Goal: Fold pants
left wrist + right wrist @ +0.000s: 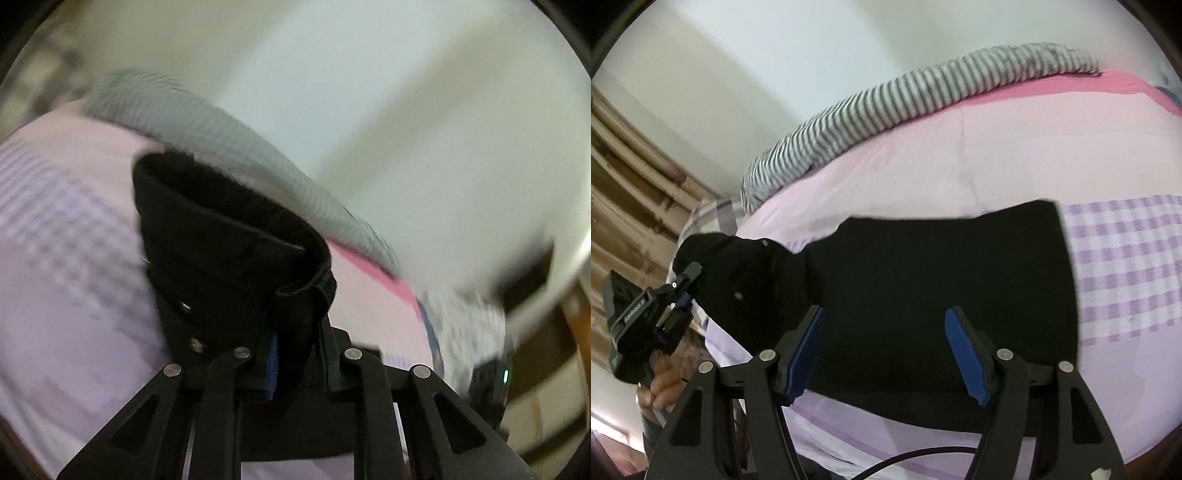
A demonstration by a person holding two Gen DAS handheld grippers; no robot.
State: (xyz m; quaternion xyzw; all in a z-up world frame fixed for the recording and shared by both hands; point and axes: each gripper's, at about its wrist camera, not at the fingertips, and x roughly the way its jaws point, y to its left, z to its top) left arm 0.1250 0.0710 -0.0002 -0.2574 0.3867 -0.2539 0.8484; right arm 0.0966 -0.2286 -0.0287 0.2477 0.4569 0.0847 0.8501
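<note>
The black pants (923, 295) lie folded on the pink and lilac checked bedsheet (1126, 258). My left gripper (295, 362) is shut on the waistband end of the pants (221, 240) and holds it lifted off the sheet. In the right wrist view the left gripper (685, 291) shows at the far left, gripping that raised end. My right gripper (886, 354) is open and empty, hovering just above the near edge of the folded pants, its blue pads (964, 354) spread wide.
A grey striped blanket (905, 103) lies rolled along the far side of the bed, over a pink band (1108, 85). A white wall stands behind. Brown patterned curtains (624, 177) hang at left. A hand (661, 384) holds the left gripper.
</note>
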